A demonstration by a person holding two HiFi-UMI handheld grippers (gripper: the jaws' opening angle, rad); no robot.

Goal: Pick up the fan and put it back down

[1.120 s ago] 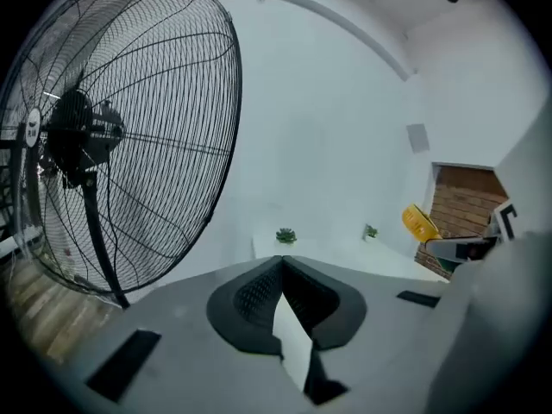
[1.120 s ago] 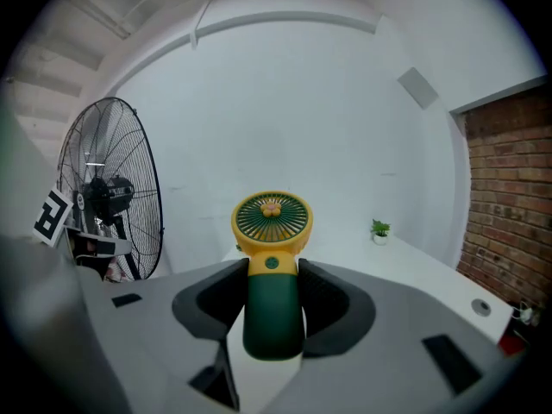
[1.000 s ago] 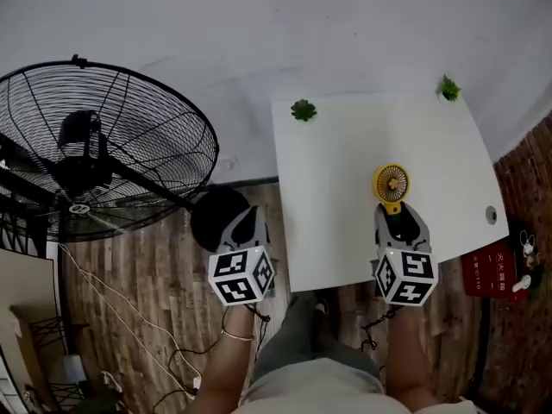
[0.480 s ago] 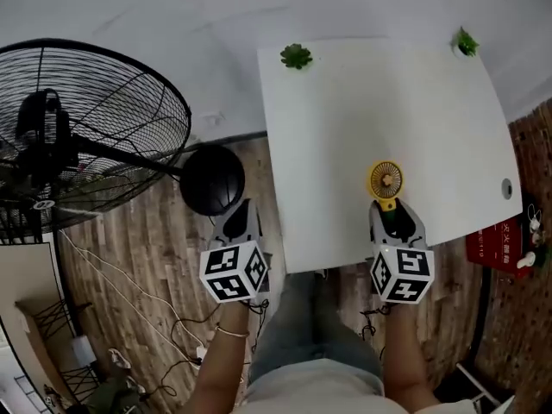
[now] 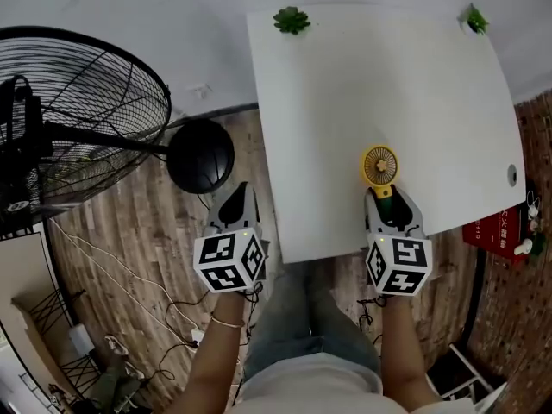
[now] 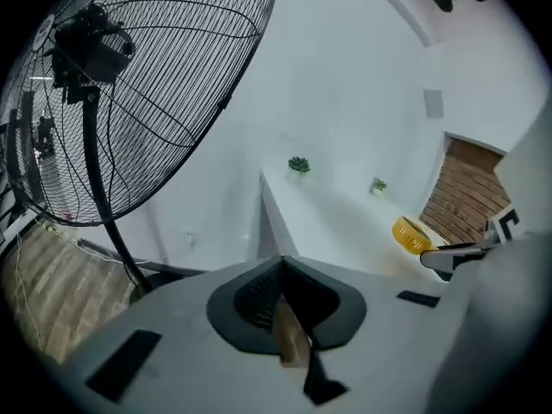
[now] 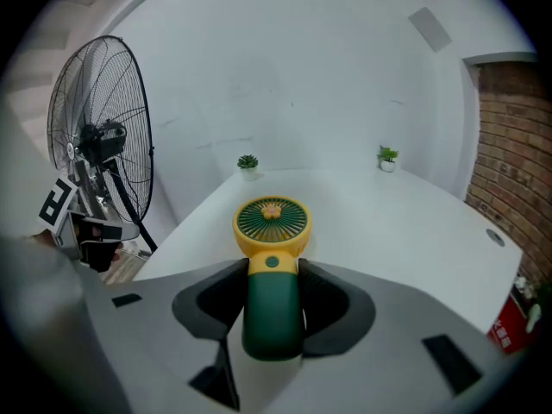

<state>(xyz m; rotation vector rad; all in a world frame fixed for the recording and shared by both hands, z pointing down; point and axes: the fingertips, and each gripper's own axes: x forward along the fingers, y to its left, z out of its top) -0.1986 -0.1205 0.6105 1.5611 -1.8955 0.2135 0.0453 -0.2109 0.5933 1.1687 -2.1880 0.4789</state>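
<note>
A small hand fan (image 5: pixel 379 166) with a yellow head and a green handle lies over the near part of the white table (image 5: pixel 345 93). My right gripper (image 5: pixel 385 200) is shut on its handle at the table's front edge. In the right gripper view the fan (image 7: pixel 272 222) points away from me, its handle squeezed between both pads of the gripper (image 7: pixel 272 276). I cannot tell whether it touches the tabletop. My left gripper (image 5: pixel 235 198) hangs over the wooden floor left of the table, and in its own view the gripper (image 6: pixel 283 264) is shut with nothing in it.
A large black floor fan (image 5: pixel 69 119) stands at the left, its round base (image 5: pixel 200 155) close to my left gripper. Two small potted plants (image 5: pixel 291 20) (image 5: pixel 473 19) sit at the table's far corners. A red box (image 5: pixel 498 231) lies by the brick wall. Cables (image 5: pixel 129 283) run across the floor.
The head view has tilted, so the table and floor fan sit higher and further left. The right gripper keeps hold of the fan at the table's front edge. The left stays shut.
</note>
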